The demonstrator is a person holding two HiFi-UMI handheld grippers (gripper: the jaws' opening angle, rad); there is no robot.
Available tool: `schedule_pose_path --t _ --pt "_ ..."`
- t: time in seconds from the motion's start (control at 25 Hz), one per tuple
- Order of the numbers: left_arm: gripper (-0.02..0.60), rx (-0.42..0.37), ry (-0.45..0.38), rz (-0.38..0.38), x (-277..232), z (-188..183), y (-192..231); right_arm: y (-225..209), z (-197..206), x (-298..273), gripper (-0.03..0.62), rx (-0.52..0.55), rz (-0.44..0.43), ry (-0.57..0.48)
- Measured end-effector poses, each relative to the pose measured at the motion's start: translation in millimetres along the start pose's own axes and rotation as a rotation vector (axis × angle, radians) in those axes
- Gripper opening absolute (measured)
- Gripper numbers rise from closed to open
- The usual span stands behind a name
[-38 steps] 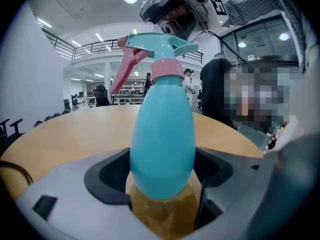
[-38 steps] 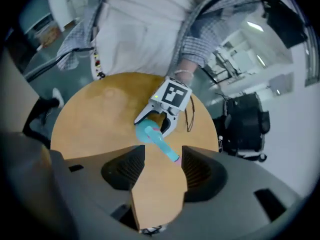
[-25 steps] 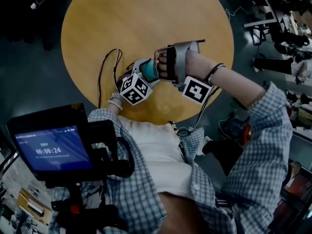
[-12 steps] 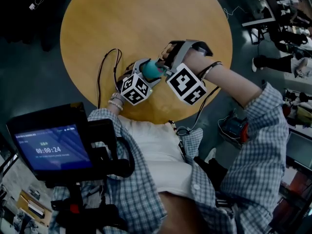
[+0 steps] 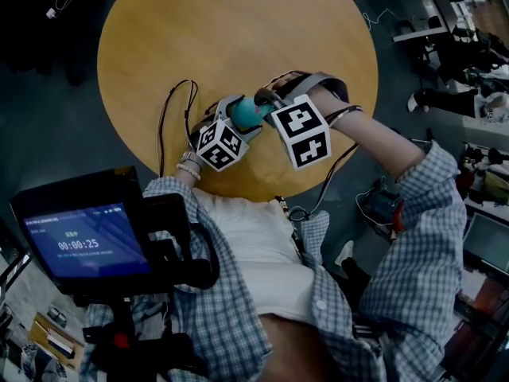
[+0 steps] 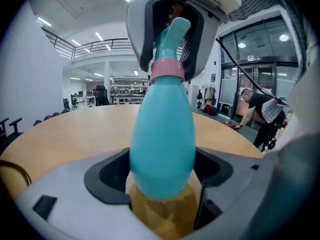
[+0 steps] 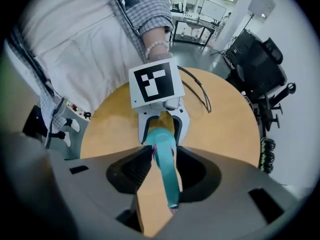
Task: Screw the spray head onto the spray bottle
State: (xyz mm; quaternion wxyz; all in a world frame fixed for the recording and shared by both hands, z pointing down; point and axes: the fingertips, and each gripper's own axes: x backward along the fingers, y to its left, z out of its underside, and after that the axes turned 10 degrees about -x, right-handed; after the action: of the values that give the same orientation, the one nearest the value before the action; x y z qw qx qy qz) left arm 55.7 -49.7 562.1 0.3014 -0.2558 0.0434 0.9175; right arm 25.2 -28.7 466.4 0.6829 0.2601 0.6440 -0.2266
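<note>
Looking down in the head view: a round yellow table w/ both grippers close together over its near edge. The left gripper & right gripper meet at a small blue-green bottle. A thin black cable loops on the table by the left one.

Left gripper view: the left gripper has its jaws clamped on the fat low part of the bottle, one jaw each side, touching it. The bottle is smooth, egg-shaped, blue-green, & gets thin at the top. A pink ring goes round its neck. The spray head, same colour, sits on top of the ring & pokes up into the right gripper. The table shows under & behind the bottle; can't tell if the bottom touches it.

Right gripper view: the right gripper has its jaws closed on the spray head, a dark pad on each side. A bit of pink ring shows by one pad. Past that, the bottle sits in the left gripper. Can't tell if the head is screwed all the way on.
</note>
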Motion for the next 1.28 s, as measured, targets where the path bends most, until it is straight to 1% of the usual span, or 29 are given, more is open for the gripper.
schedule_pose_path --t 0.04,0.12,0.24,0.32,0.4,0.48,0.6,0.68,0.76,0.8,0.84,0.88,0.96,1.08,1.16,1.24,1.28 --pt "0.377 -0.002 -0.001 -0.001 0.3 0.2 0.3 -0.2 1.5 -0.1 0.145 0.015 0.019 -0.002" --pt "0.377 -0.004 -0.002 -0.003 1.3 1.4 0.9 0.3 5.6 -0.2 0.229 0.03 0.036 0.002" --pt "0.377 0.006 -0.013 0.002 4.2 4.5 0.4 -0.3 4.5 9.0 0.238 0.003 0.071 -0.039" --pt "0.377 0.01 -0.026 0.0 8.2 7.4 -0.2 -5.8 -1.1 22.6 0.238 -0.071 0.137 -0.116" --pt "0.377 0.013 -0.034 -0.006 12.5 10.0 0.2 -12.9 -4.9 39.1 0.238 -0.195 0.217 -0.22" --pt "0.377 0.014 -0.033 -0.005 15.4 12.2 0.3 -17.9 -3.0 55.1 0.238 -0.346 0.299 -0.33" --pt "0.377 0.0 -0.024 0.017 19.1 15.4 0.1 -18.8 8.3 69.7 0.238 -0.62 0.392 -0.51" --pt "0.377 -0.009 -0.02 0.033 21.1 17.5 0.3 -13.6 17.6 71.0 0.238 -0.819 0.42 -0.653" --pt "0.377 -0.005 -0.015 0.045 21.0 17.8 0.9 -5.4 31.9 66.5 0.238 -0.999 0.434 -0.767" --pt "0.395 0.001 -0.012 0.052 20.1 17.6 0.7 -0.7 40.4 62.3 0.238 -1.079 0.441 -0.808" --pt "0.426 0.005 -0.008 0.06 19.2 17.5 0.1 4.1 48.5 56.9 0.238 -1.154 0.448 -0.841" --pt "0.426 0.005 -0.003 0.067 19.1 18.0 -0.7 9.2 54.9 50.5 0.238 -1.222 0.454 -0.868" --pt "0.426 -0.005 0.007 0.077 22.1 20.7 -1.7 19.6 61.8 35.8 0.238 -1.336 0.468 -0.908" --pt "0.426 -0.017 0.018 0.07 29.4 26.9 -1.3 34.7 68.2 14.3 0.238 -1.462 0.494 -0.935" --pt "0.426 -0.022 0.022 0.047 35.5 31.6 1.6 43.3 73.0 3.0 0.236 -1.527 0.521 -0.95" --pt "0.424 -0.027 0.031 0.02 46.8 37.7 6.5 47.8 72.1 -3.0 0.236 -1.569 0.55 -0.995" --pt "0.391 -0.028 0.039 0.008 53.7 41.9 9.3 49.2 68.8 -4.5 0.23 -1.575 0.567 -1.017"
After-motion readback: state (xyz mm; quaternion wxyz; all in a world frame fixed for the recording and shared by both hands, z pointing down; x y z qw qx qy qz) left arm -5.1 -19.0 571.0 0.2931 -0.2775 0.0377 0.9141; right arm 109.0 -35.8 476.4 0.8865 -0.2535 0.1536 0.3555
